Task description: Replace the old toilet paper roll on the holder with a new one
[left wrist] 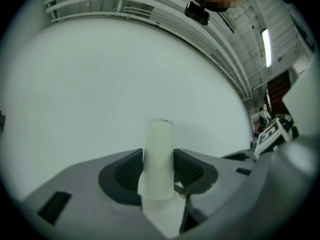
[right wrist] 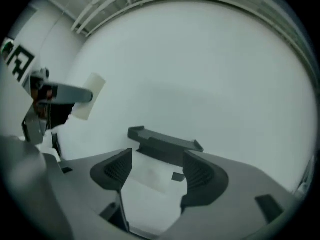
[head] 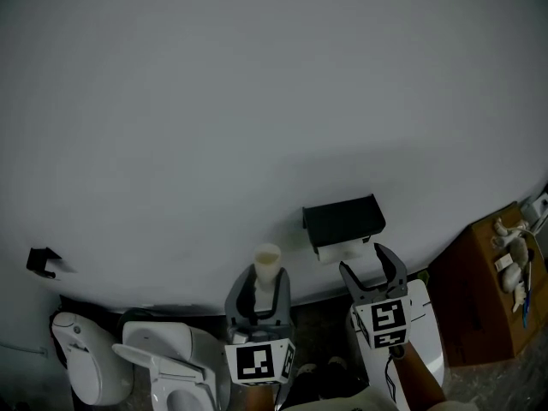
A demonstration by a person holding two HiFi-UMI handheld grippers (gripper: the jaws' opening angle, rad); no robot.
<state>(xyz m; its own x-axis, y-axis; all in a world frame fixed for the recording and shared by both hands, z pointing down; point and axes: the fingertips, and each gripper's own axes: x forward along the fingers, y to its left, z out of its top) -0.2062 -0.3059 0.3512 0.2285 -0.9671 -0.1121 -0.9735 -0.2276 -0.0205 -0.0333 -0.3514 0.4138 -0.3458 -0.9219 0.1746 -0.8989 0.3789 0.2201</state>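
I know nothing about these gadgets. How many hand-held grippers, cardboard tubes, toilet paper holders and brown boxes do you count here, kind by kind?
Hand-held grippers: 2, the left hand-held gripper and the right hand-held gripper
Cardboard tube: 1
Toilet paper holder: 1
Brown box: 1
Total: 5

We're in a toilet corner, staged inside a big hall. There's a black box-shaped paper holder [head: 343,219] on the plain pale wall [head: 257,101], a white ceramic toilet [head: 167,358] down to its left and a brown cardboard box [head: 484,289] to its right. High above the holder run white roof beams [left wrist: 150,6] and a strip light [left wrist: 265,46].
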